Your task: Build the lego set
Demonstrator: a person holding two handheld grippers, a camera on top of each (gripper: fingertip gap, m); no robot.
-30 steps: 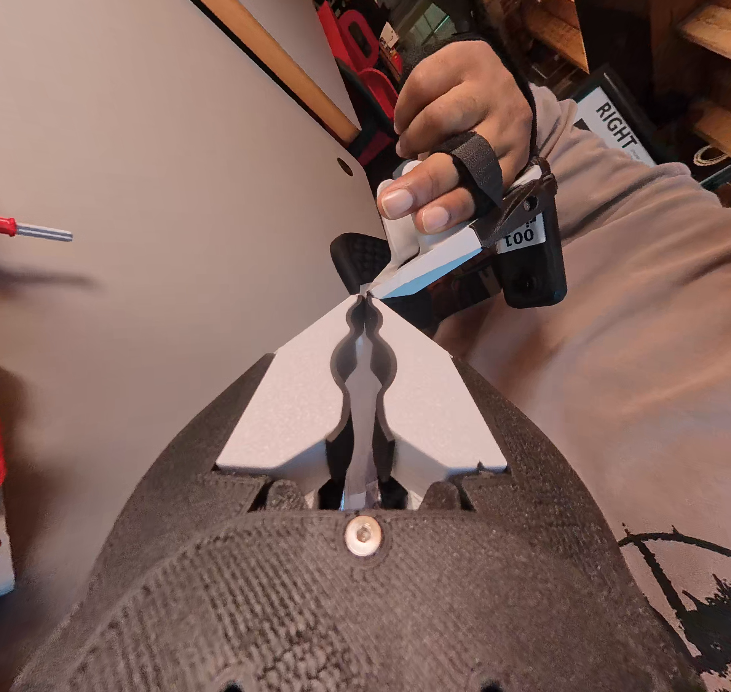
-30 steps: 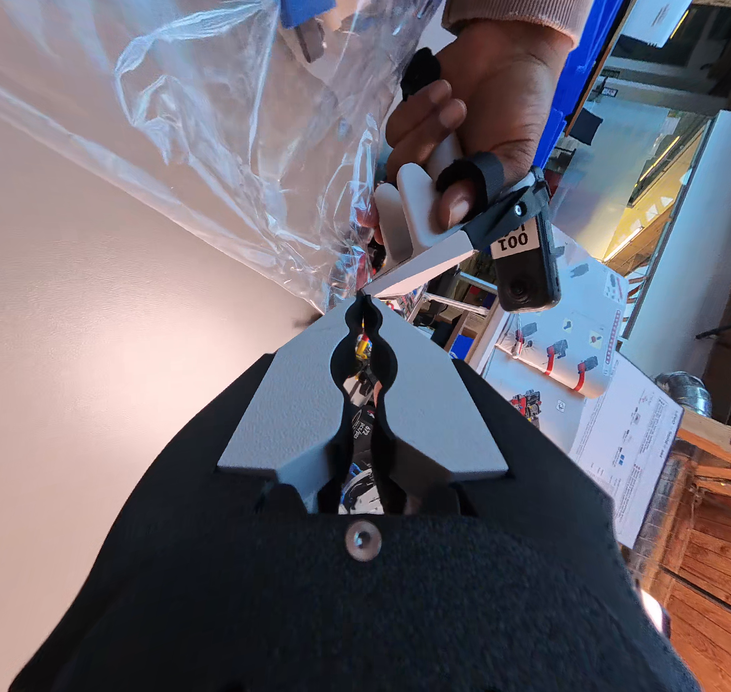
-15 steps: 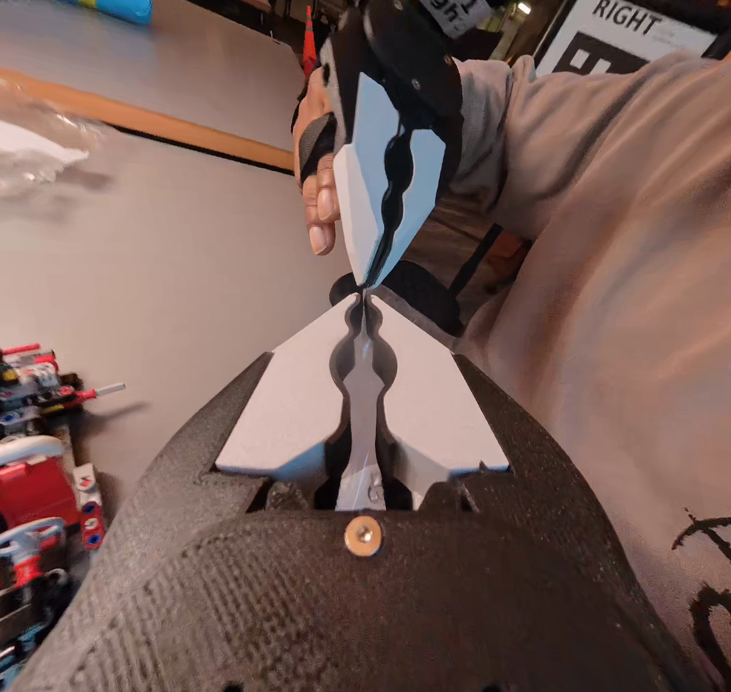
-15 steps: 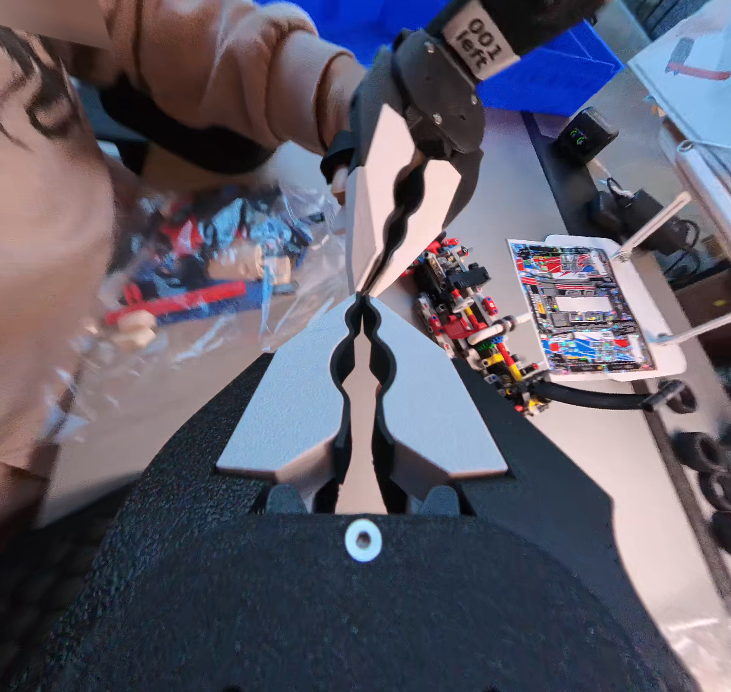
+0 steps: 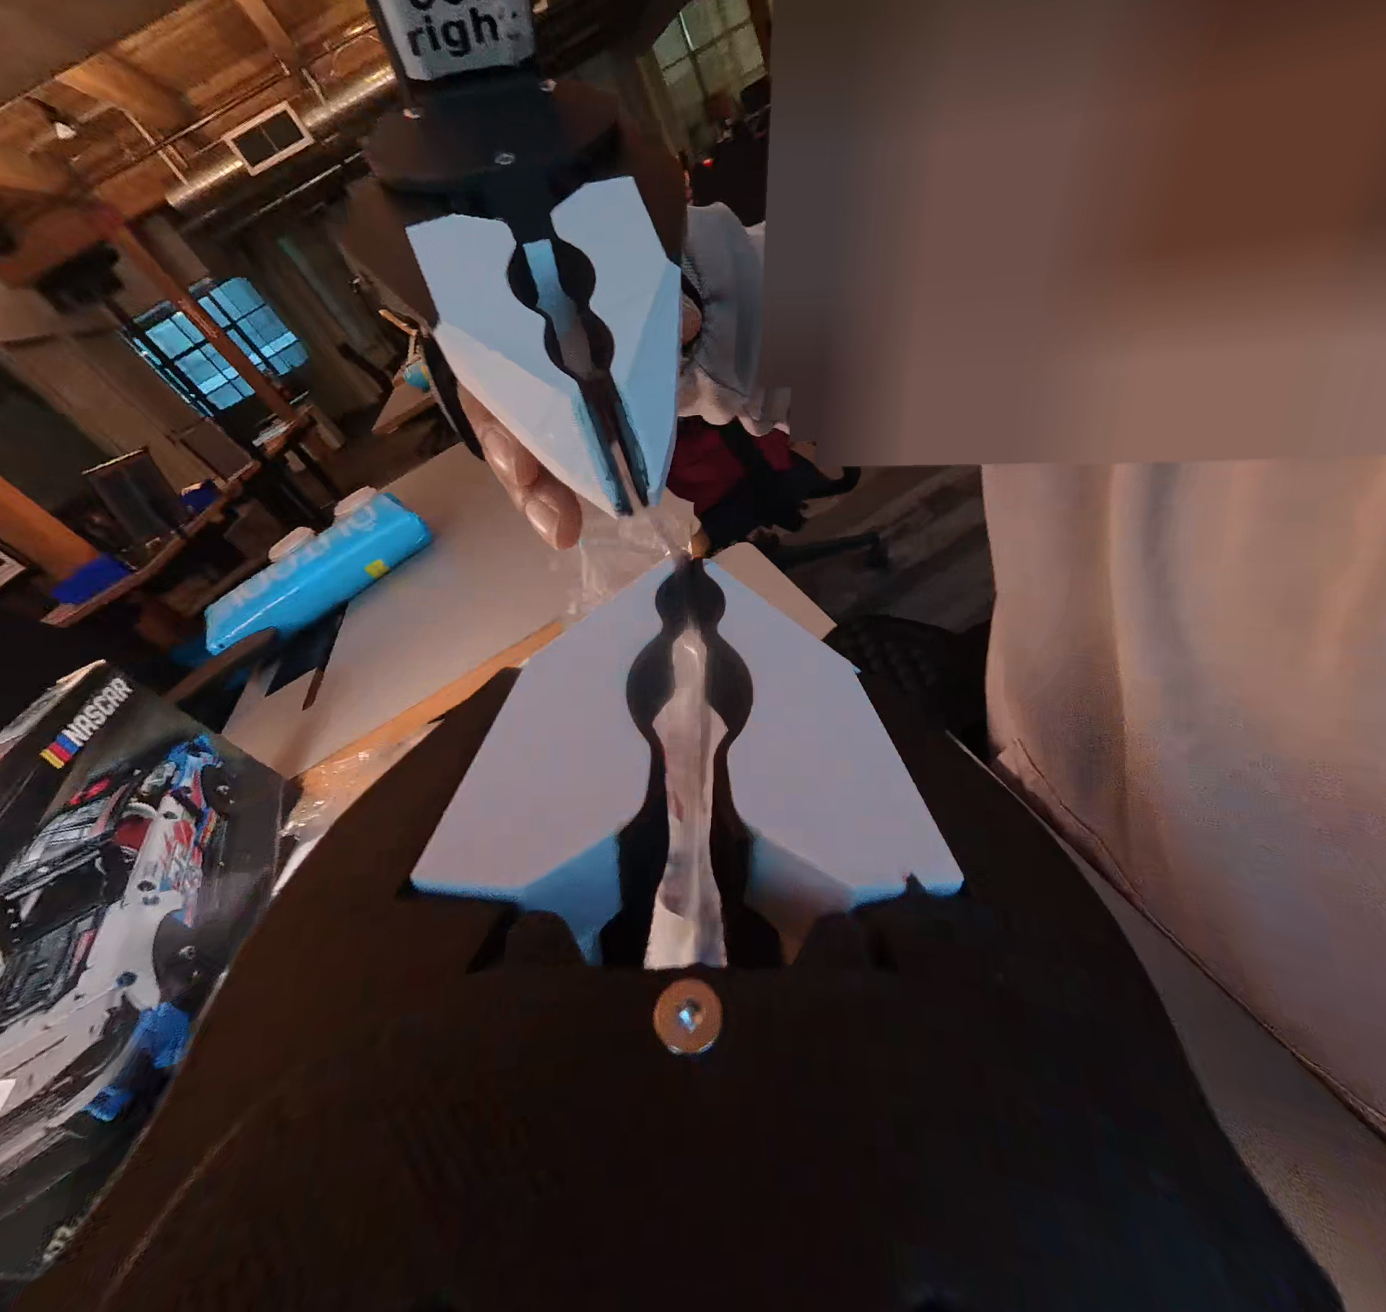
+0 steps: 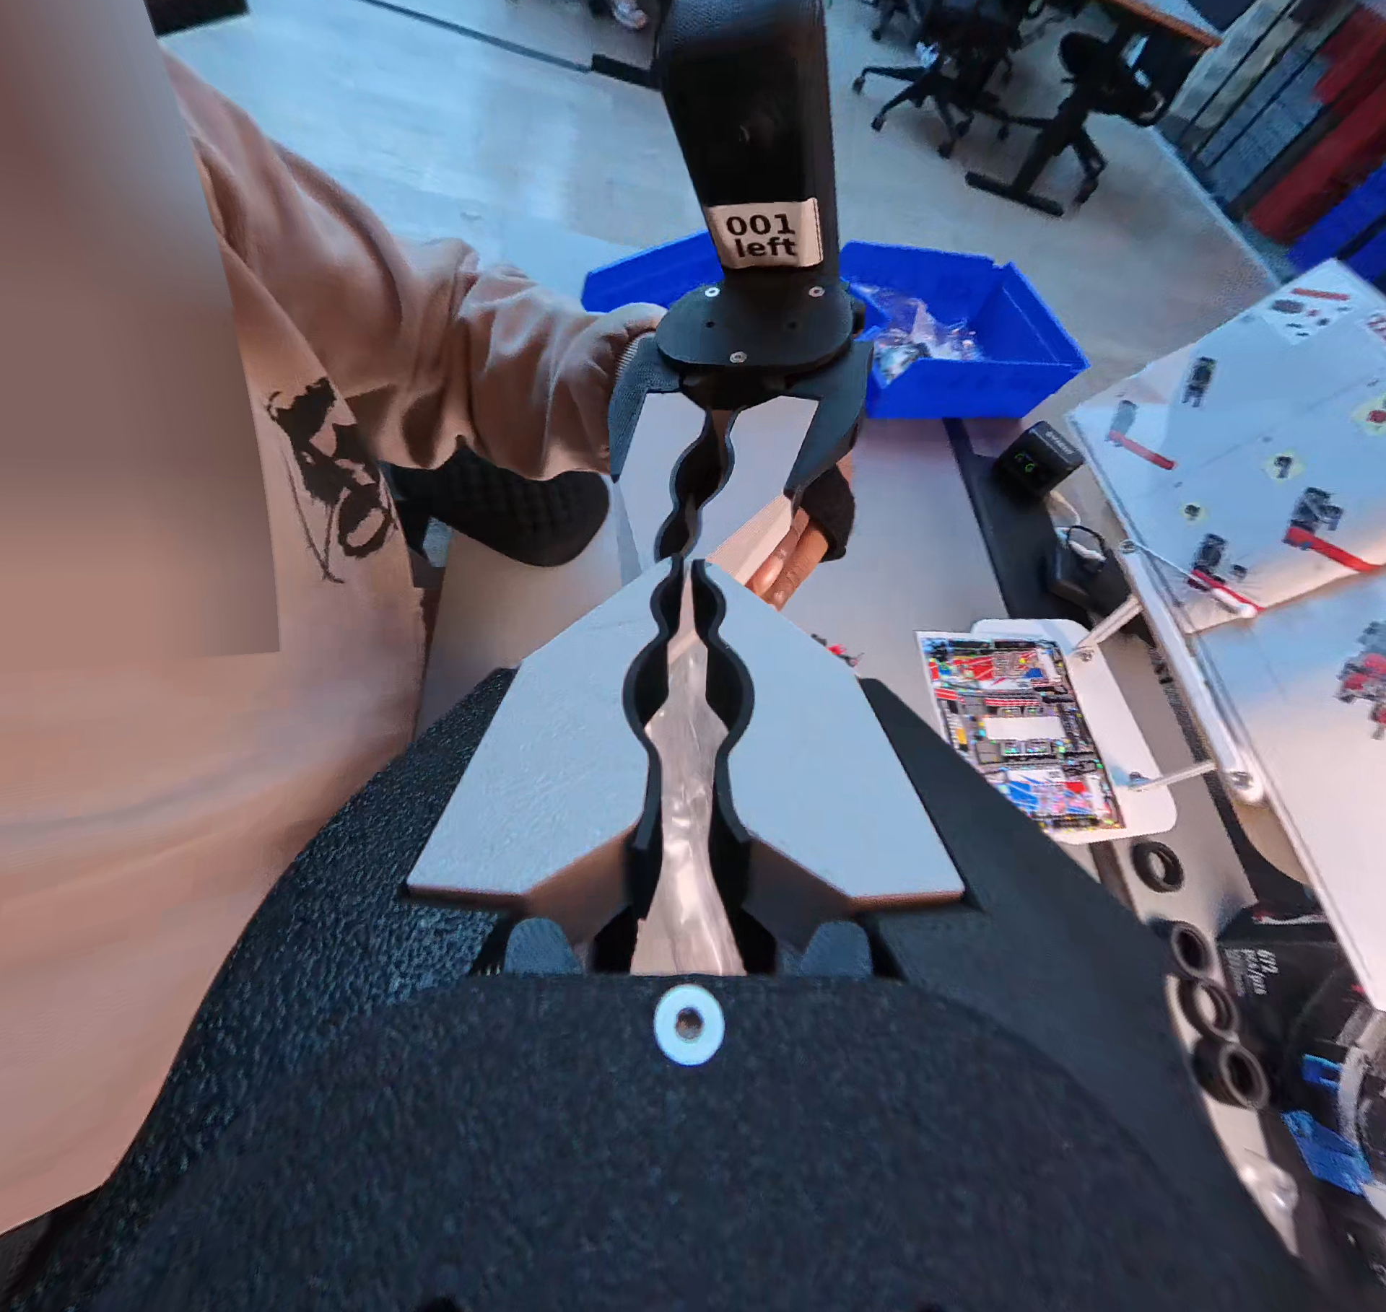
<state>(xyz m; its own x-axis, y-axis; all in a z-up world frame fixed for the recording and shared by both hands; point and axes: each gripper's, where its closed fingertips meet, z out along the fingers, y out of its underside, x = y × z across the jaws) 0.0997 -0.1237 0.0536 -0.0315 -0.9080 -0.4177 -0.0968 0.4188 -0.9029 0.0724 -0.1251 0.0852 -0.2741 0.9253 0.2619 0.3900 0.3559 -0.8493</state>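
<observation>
My left gripper (image 5: pixel 688 564) and my right gripper (image 6: pixel 688 564) meet tip to tip, raised in front of the person's beige sweatshirt. Both are shut on a clear plastic bag (image 5: pixel 637 537). Its crumpled film spans the small gap between the tips and runs down between my left fingers. In the right wrist view the film (image 6: pixel 686 789) also lies between my right fingers. The right gripper (image 5: pixel 634 504) points down from above in the left wrist view. The left gripper (image 6: pixel 671 552) faces me in the right wrist view. No loose lego parts are visible in the bag.
A lego set box (image 5: pixel 112 864) lies lower left, with a blue packet (image 5: pixel 315 571) on the grey table beyond. The right wrist view shows a blue bin (image 6: pixel 960 331), a sticker sheet (image 6: pixel 1020 736), instruction pages (image 6: pixel 1275 451) and black tyres (image 6: pixel 1200 976) on the right. Both grippers' tips are close together, under 4 cm apart.
Both grippers have swung upward, tips still together, each staying shut on the film. The large hanging bag and the part-built car have left the right wrist view.
</observation>
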